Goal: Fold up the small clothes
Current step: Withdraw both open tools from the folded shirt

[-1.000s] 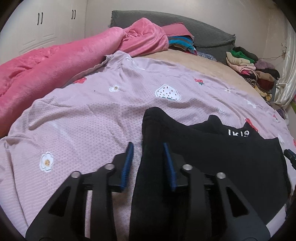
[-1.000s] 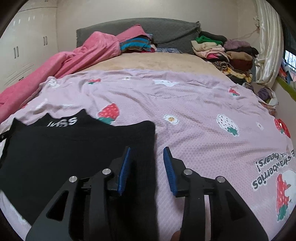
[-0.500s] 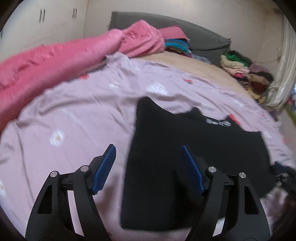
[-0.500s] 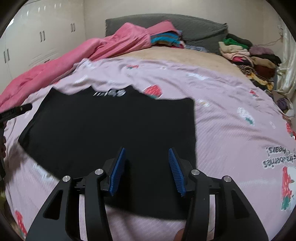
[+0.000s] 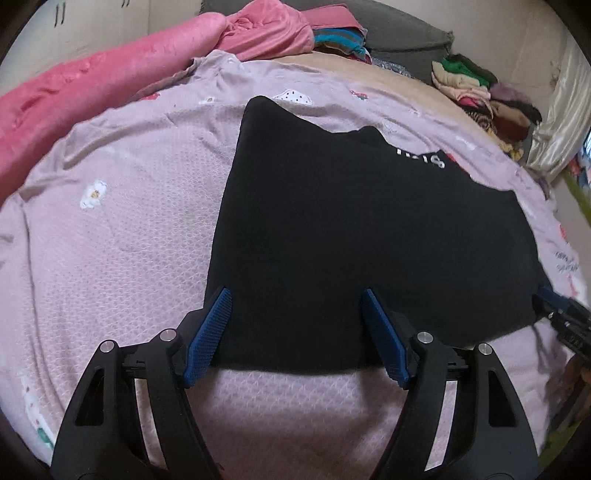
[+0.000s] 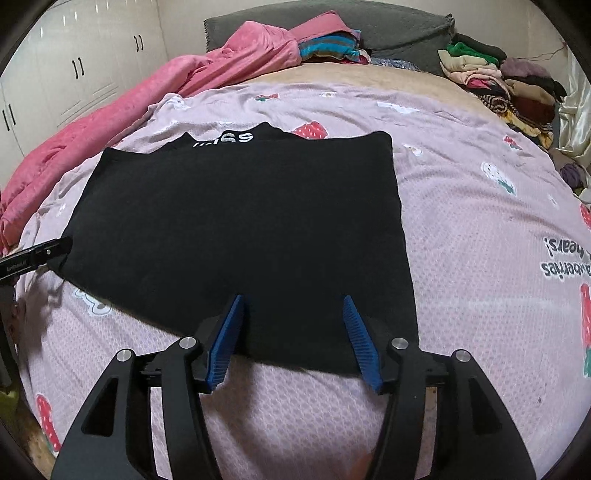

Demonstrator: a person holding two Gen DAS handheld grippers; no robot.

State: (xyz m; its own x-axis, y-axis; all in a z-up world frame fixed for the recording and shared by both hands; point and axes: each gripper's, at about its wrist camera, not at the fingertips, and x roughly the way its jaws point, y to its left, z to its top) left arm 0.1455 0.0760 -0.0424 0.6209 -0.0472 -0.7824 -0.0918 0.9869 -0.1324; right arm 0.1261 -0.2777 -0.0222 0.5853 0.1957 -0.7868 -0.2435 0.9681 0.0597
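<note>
A small black garment [image 5: 351,229] with white lettering at its collar lies spread flat on the pink strawberry-print sheet [image 5: 122,229]. It also shows in the right wrist view [image 6: 240,221]. My left gripper [image 5: 297,295] is open and empty above the garment's near hem, towards its left side. My right gripper [image 6: 293,301] is open and empty above the near hem, towards its right side. The tip of the left gripper shows at the left edge of the right wrist view [image 6: 37,254]. The tip of the right gripper shows at the right edge of the left wrist view [image 5: 565,314].
A pink blanket [image 6: 122,110] is heaped along the left side of the bed. Piles of clothes [image 6: 502,74] sit at the far right by the grey headboard [image 6: 388,22]. White wardrobes [image 6: 74,62] stand at the left.
Both grippers have opened wider and drawn back from the garment's side edges to its near hem. The garment now lies flat in full view.
</note>
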